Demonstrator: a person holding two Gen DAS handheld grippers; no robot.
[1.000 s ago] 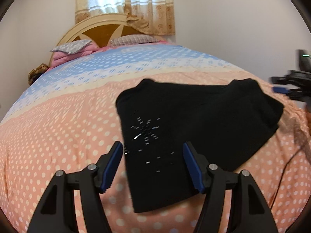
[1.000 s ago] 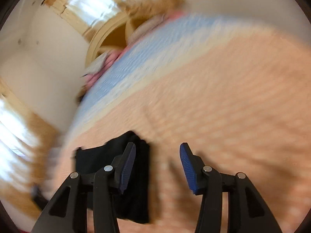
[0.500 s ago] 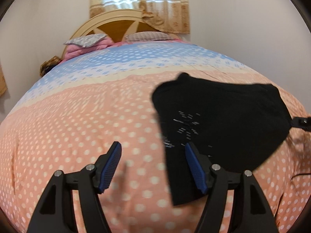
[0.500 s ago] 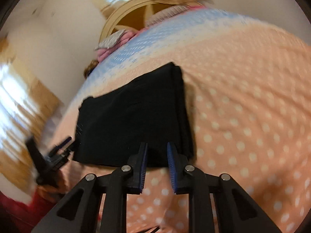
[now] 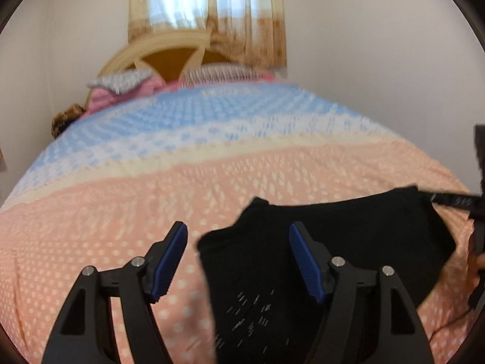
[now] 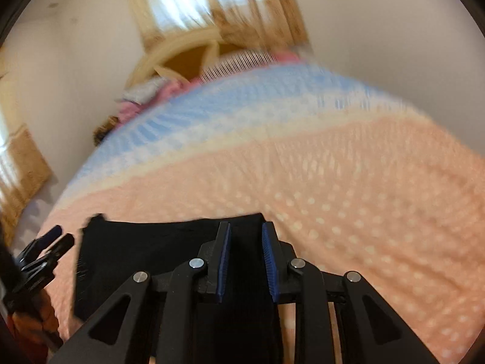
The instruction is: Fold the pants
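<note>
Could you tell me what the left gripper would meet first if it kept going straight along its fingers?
Probably the folded black fabric pants, whose left edge lies between the open left gripper fingers, on the peach polka-dot bedspread; depth is hard to judge.

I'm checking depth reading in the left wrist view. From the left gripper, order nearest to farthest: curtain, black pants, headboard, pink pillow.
From the left gripper:
1. Black pants, right at the fingers, lower right.
2. Pink pillow, far left at the bed's head.
3. Headboard, just behind the pillows.
4. Curtain, top centre, on the back wall.
</note>
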